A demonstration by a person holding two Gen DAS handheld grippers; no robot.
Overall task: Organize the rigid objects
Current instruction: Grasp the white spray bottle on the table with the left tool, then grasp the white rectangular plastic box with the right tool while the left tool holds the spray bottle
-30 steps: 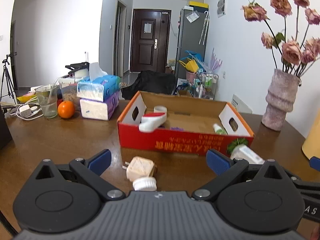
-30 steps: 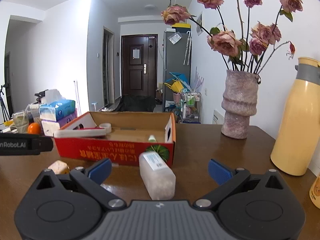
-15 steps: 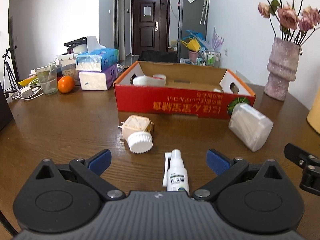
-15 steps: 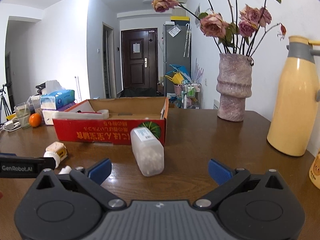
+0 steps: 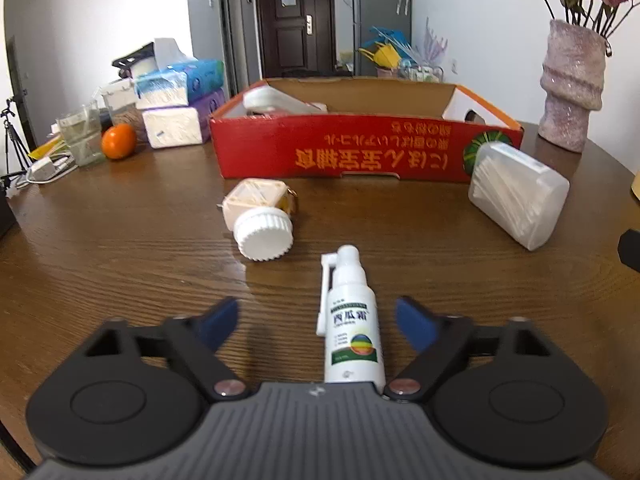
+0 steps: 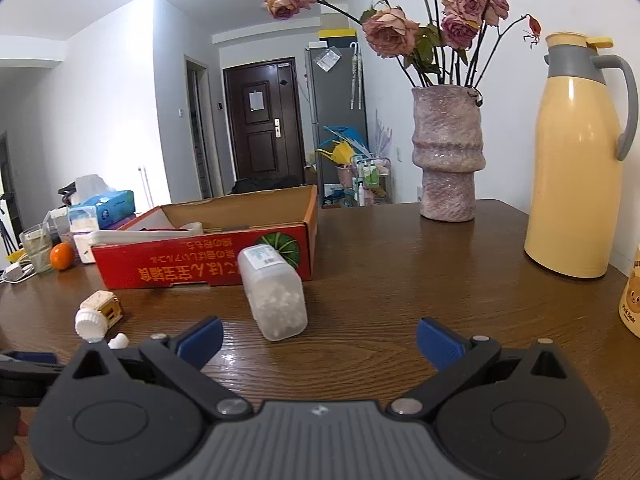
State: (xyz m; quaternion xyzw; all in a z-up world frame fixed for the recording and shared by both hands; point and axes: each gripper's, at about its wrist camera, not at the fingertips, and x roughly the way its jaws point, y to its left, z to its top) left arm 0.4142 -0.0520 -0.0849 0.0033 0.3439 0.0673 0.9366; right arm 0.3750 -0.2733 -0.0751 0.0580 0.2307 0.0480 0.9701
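Note:
A white spray bottle point(image 5: 352, 320) lies on the wooden table between the fingers of my open left gripper point(image 5: 316, 324), nearer the right finger and not gripped. Beyond it lie a white ribbed cap point(image 5: 263, 236) and a beige plug adapter point(image 5: 256, 202). A clear box of cotton swabs point(image 5: 518, 196) lies at the right, against the red cardboard box point(image 5: 360, 152). In the right wrist view the swab box point(image 6: 274, 296) lies ahead and left of my open, empty right gripper point(image 6: 318, 340). The red box point(image 6: 208, 260) holds a white item and a tape roll.
A pink vase of dried roses point(image 6: 448, 152) and a yellow thermos point(image 6: 576, 160) stand at the right. Tissue packs point(image 5: 176, 108), an orange point(image 5: 118, 141) and a glass point(image 5: 80, 136) stand at the back left. A printed container point(image 6: 632, 300) is at the right edge.
My left gripper has pulled back and dipped down, so the spray bottle has come into view and now lies between its fingers. My right gripper has also drawn back from the swab box.

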